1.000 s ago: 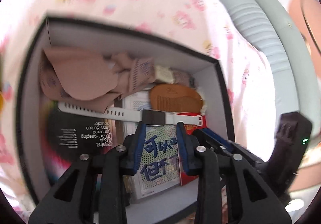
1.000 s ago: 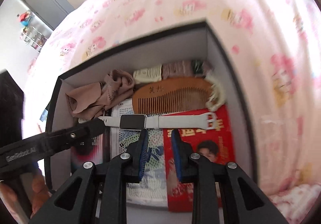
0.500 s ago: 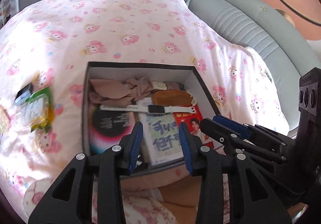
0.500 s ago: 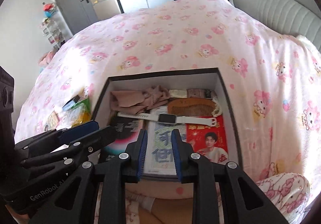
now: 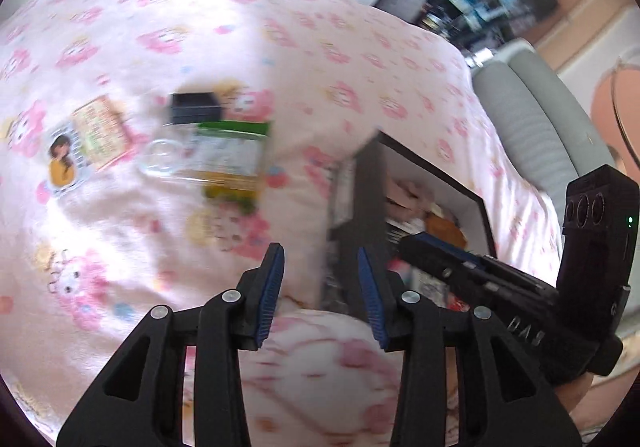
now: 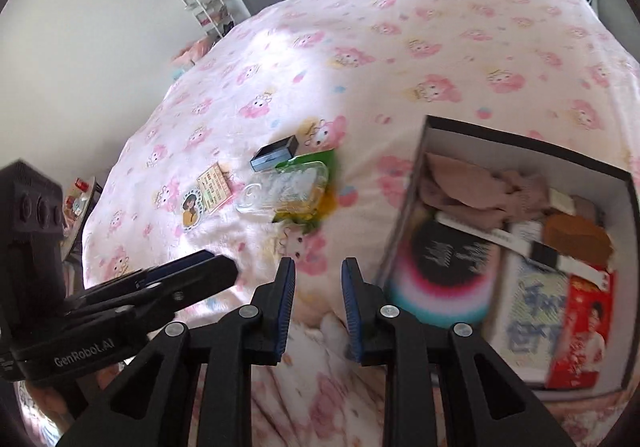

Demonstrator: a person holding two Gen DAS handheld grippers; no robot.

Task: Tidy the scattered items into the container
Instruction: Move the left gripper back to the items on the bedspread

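Both tools have swung away from the black-walled cardboard box with the white inside (image 6: 520, 143) and now face the loose things on the pink cartoon-print bedspread (image 6: 400, 47). A second ago both hung right over the box and its white-strap smartwatch; now the box sits at the right side of both views.

The left gripper (image 5: 320, 287) has its jaws apart and empty — the right gripper (image 6: 318, 299) also stands apart with nothing between its pads.

What remains outside lies in one small group left of the box: a small dark rectangular case (image 6: 276, 155), a clear plastic phone cover (image 6: 284, 187) lying on a green-and-yellow snack packet (image 6: 316, 203), and a small printed card with a girl sticker (image 6: 206, 195).

I judge that the watch is finished and the next pick is in this group.
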